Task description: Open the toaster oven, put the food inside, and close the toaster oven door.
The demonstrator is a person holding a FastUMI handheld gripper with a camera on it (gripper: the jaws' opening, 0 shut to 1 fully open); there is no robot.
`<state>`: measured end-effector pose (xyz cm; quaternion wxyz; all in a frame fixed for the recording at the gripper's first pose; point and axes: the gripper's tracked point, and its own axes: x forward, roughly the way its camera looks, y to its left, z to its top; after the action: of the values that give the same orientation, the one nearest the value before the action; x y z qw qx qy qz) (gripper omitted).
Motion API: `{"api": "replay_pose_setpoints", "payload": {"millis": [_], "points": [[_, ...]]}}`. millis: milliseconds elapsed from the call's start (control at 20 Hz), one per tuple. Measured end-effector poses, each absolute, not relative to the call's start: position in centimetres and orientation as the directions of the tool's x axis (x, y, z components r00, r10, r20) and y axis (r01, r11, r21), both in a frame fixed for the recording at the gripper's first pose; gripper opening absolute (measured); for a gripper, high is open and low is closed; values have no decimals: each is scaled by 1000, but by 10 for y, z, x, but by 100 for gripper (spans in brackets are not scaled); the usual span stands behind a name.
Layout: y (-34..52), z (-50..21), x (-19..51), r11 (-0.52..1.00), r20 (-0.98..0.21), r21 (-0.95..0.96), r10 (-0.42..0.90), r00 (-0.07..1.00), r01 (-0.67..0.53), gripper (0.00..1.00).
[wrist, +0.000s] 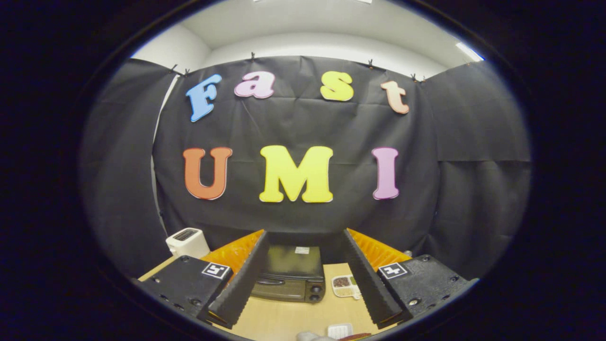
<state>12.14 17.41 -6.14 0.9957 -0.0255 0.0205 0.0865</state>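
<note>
The gripper (303, 279) hangs spread wide, grasping nothing. Between and beyond its fingers sits the toaster oven (289, 277), door closed — its left side hidden behind the left finger (241, 279). The food tray (344, 286) lies just beside the oven, partly cut off by the right finger — contents hard to make out.

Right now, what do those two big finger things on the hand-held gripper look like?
The hand-held gripper has two long black fingers with ribbed, saw-toothed inner faces and orange ridged backs. Each sits on a black block with screws and a small black-and-white square marker.
</note>
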Motion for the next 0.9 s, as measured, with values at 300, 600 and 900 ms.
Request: {"api": "replay_pose_setpoints", "payload": {"millis": [300,600,900], "points": [[233,-130,183,977,-139,-21,208,968,-213,99],[261,-212,238,983,-250,-16,173,953,-183,99],[274,-286,271,985,-361,-59,130,923,-162,99]]}}
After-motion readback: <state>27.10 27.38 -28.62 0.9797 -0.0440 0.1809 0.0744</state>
